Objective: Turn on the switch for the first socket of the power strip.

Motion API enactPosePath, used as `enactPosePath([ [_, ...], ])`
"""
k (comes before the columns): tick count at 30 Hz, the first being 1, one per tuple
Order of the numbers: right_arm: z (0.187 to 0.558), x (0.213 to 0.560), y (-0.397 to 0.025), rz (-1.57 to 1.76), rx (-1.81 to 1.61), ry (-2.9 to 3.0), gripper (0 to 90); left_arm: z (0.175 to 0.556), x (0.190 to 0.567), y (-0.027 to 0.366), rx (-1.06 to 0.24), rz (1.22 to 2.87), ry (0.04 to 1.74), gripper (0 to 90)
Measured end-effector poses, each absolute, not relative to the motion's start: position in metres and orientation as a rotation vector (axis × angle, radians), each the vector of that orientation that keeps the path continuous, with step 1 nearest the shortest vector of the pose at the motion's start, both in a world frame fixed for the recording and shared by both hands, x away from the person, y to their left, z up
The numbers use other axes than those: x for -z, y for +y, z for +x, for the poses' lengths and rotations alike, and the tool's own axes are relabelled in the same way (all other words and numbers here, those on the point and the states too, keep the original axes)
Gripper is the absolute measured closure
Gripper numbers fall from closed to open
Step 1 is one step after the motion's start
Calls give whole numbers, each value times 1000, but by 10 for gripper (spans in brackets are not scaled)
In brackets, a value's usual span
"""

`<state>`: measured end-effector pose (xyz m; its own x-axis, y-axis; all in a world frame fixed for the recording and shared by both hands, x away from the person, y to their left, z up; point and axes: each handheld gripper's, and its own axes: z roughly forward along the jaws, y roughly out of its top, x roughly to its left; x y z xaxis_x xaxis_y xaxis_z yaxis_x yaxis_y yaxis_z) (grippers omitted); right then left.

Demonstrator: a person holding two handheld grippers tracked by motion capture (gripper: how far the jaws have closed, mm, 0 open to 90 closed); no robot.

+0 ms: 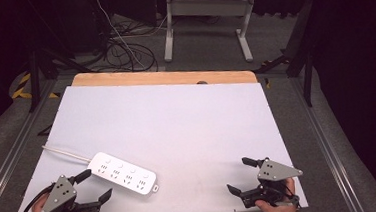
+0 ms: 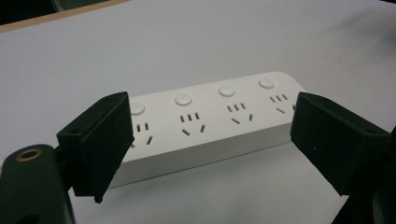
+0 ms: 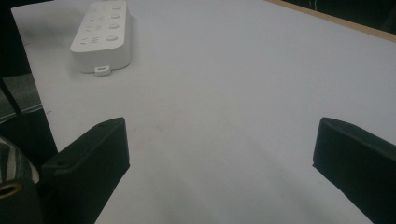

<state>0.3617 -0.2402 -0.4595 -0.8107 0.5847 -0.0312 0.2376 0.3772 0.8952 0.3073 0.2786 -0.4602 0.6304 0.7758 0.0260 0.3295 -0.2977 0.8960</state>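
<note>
A white power strip (image 1: 123,174) with several sockets and round buttons lies at the front left of the white table top (image 1: 177,122), its white cord (image 1: 65,153) running off to the left. My left gripper (image 1: 95,186) is open just in front of it, the jaws wide apart and empty. In the left gripper view the power strip (image 2: 205,123) lies crosswise just beyond the jaws. My right gripper (image 1: 241,175) is open at the front right, empty. The right gripper view has the power strip (image 3: 100,36) far off at the upper left.
The white sheet covers a wooden table whose bare edge (image 1: 164,77) runs along the back. Beyond it are a pile of cables (image 1: 122,48) on the floor and a white table frame (image 1: 207,19). Metal rails (image 1: 329,141) flank the table.
</note>
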Motion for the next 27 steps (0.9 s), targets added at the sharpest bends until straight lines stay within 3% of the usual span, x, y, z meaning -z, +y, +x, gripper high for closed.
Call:
enactPosePath([
  [27, 361, 460, -239, 708, -1398, 2302, 53, 305, 452, 277, -562, 1906, 852, 206],
])
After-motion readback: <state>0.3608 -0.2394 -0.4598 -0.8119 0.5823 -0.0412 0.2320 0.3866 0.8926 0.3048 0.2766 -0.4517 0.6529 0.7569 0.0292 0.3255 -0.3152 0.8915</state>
